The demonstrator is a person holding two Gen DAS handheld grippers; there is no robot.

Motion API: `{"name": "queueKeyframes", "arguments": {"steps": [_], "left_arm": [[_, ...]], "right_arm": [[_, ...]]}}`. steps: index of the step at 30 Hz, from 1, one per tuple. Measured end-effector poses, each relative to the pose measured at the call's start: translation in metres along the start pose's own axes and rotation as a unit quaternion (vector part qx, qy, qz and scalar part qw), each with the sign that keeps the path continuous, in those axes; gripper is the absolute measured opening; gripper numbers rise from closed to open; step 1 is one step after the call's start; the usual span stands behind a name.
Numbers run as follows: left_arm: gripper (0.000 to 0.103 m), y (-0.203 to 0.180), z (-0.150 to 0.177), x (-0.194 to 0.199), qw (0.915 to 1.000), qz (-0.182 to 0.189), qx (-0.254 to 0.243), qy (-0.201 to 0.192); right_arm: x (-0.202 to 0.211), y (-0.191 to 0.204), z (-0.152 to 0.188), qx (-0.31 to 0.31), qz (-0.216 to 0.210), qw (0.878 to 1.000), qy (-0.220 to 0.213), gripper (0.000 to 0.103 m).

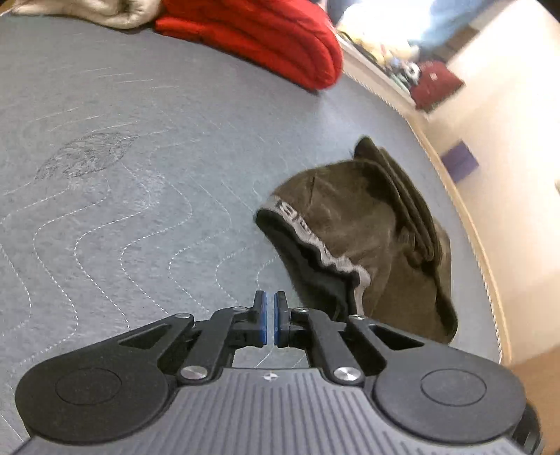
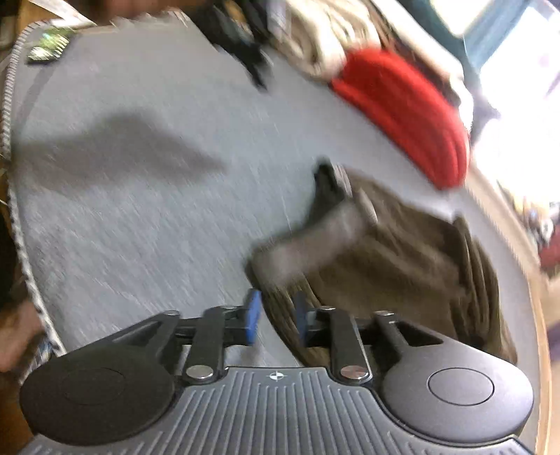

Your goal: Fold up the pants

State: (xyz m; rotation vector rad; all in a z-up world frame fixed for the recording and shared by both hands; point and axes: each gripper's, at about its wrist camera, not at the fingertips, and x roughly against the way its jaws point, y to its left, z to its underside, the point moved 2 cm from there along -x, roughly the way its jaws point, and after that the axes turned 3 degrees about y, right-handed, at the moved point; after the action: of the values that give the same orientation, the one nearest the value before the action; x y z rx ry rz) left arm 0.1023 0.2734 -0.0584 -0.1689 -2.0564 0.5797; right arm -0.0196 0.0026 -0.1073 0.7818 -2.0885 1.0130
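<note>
left gripper [image 1: 270,316]: black linkage, blue pads, silver screws | right gripper [image 2: 274,315]: same, ribbed grey body

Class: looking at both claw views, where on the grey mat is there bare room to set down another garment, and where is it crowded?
Bare: the wide mat left of the brown pants. Crowded: the far edge, with the red garment and beige cloth, and the right edge, under the pants.

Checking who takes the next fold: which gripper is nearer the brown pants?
Right. The right gripper has pants fabric between its open fingers; the left gripper, nearly closed, sits beside the pants, holding nothing.
</note>
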Motion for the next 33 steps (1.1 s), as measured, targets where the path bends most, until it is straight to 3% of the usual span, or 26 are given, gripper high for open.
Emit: {"name": "queueKeyframes", "arguments": {"steps": [4,7,9,14,16,24,25,27,28,30,33], "left_arm": [[0.028,-0.013,0.001,-0.016,0.9998,0.01,-0.007,0.019],[0.043,-0.032,0.003,-0.036,0.999,0.027,-0.009,0.034],[0.06,-0.046,0.0,-0.054,0.9979,0.041,0.002,0.05],[0.072,-0.065,-0.005,-0.105,0.9924,0.062,0.059,0.088],[0.072,-0.07,-0.005,-0.128,0.9898,0.058,0.079,0.104],[0.072,-0.078,-0.007,-0.192,0.9855,0.015,0.105,0.133],[0.072,-0.077,-0.009,-0.196,0.985,0.017,0.111,0.131],[0.071,-0.075,-0.01,-0.201,0.9853,0.018,0.116,0.124],[0.069,-0.076,-0.011,-0.202,0.9864,0.016,0.114,0.117],[0.049,-0.077,-0.012,-0.197,0.9899,0.008,0.1,0.1],[0.033,-0.083,-0.018,-0.177,0.9947,0.019,0.073,0.069]], "right_arm": [[-0.012,-0.031,0.005,-0.034,0.0,0.999,0.036,0.047],[-0.018,-0.044,0.015,-0.007,-0.003,0.999,0.048,0.052],[-0.028,-0.049,0.022,0.021,-0.008,0.998,0.058,0.053],[-0.057,-0.056,0.044,0.001,-0.02,0.996,0.091,0.057],[-0.065,-0.054,0.05,-0.008,-0.026,0.993,0.113,0.057],[-0.068,-0.044,0.045,0.069,-0.022,0.995,0.063,0.057],[-0.069,-0.044,0.044,0.075,-0.024,0.995,0.061,0.054],[-0.07,-0.045,0.041,0.082,-0.046,0.994,0.059,0.032],[-0.071,-0.044,0.04,0.084,-0.057,0.993,0.059,0.016],[-0.069,-0.037,0.04,0.1,-0.063,0.991,0.058,0.01],[-0.059,-0.032,0.038,0.108,-0.071,0.99,0.048,0.007]]}}
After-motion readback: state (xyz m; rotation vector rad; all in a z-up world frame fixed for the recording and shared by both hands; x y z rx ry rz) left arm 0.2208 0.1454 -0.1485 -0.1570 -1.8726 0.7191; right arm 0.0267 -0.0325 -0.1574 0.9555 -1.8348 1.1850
